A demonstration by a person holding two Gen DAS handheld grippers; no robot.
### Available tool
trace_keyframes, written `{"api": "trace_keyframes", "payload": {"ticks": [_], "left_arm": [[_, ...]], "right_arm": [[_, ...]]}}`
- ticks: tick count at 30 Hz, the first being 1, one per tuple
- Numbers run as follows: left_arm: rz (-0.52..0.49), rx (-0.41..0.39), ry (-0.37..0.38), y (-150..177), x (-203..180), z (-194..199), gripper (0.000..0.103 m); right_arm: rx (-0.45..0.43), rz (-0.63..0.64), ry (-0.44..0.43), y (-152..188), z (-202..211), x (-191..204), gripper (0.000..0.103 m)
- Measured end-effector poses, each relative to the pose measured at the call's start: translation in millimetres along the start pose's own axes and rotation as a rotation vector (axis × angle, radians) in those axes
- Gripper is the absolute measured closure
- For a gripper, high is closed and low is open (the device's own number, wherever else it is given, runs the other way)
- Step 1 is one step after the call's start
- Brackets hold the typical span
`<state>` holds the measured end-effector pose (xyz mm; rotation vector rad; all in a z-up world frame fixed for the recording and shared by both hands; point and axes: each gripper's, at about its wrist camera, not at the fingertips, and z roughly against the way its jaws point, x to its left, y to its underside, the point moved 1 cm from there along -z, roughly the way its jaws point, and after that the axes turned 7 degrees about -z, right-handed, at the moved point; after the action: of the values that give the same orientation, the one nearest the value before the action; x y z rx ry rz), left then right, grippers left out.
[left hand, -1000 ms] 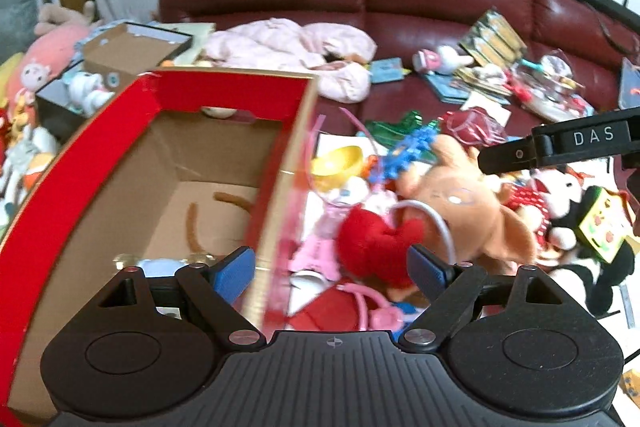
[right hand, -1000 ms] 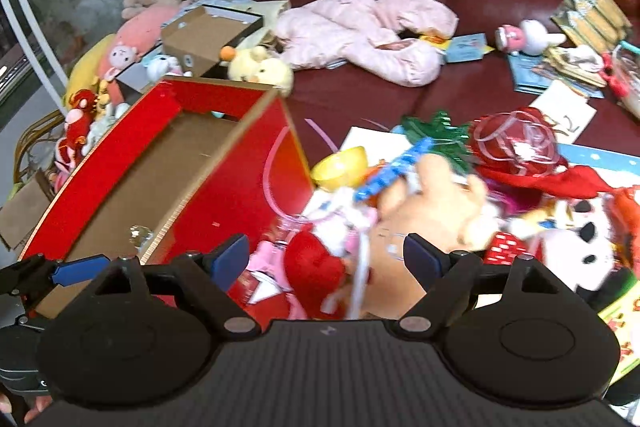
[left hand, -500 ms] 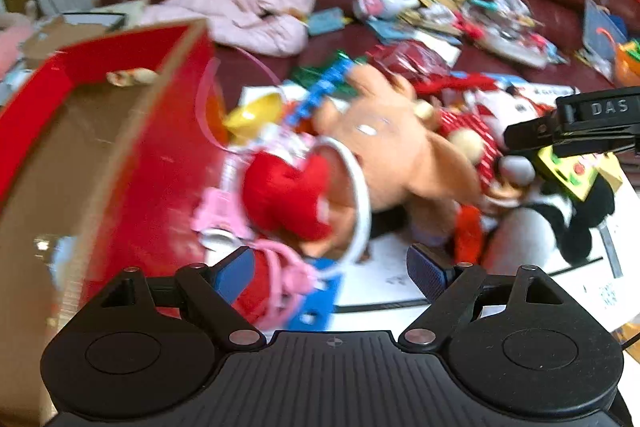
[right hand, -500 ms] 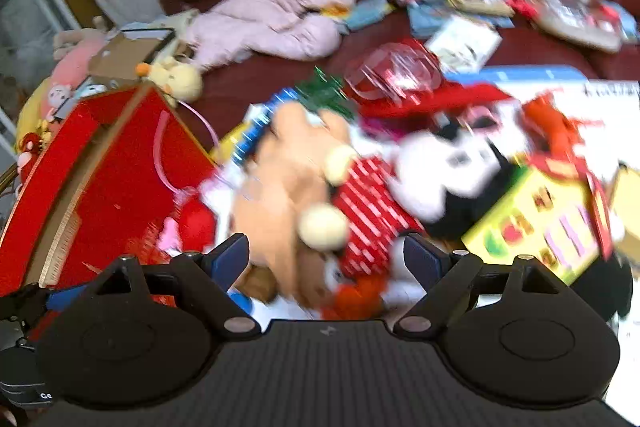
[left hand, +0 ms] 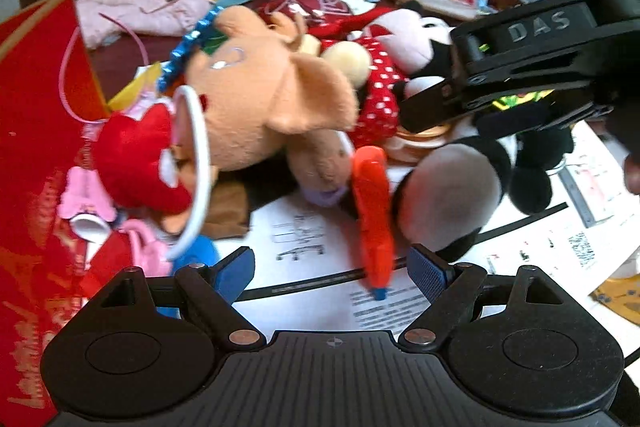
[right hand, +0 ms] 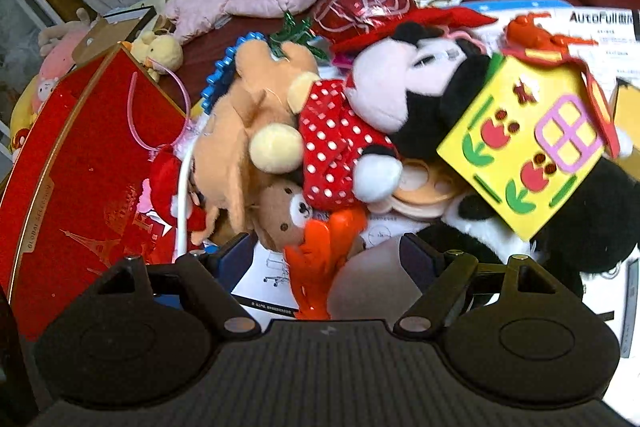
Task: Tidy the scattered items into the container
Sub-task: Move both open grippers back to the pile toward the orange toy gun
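On red box (right hand: 80,163) side: "GLOBAL"; paper (right hand: 600,23): "AutoFull". L hand-held gripper (left hand: 332,269) + R hand-held gripper (right hand: 324,251) spread, empty.

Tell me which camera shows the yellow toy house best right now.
The right wrist view. There the yellow house shows a whole face, with its tulips and purple window, resting on the black plush. In the left wrist view the right tool covers nearly all of it; only a sliver of yellow-green peeks out under the arm.
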<state>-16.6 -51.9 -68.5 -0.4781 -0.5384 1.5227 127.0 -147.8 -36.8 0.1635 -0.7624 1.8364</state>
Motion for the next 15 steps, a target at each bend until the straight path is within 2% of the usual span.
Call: {"api": "trace_keyframes", "payload": {"ticks": [15], "left_arm": [[-0.041, 0.036, 0.023, 0.0, -10.4, -38.6, 0.012]], "right_arm": [[0.022, -0.044, -0.022, -0.2, -9.0, -5.8, 0.020]]}}
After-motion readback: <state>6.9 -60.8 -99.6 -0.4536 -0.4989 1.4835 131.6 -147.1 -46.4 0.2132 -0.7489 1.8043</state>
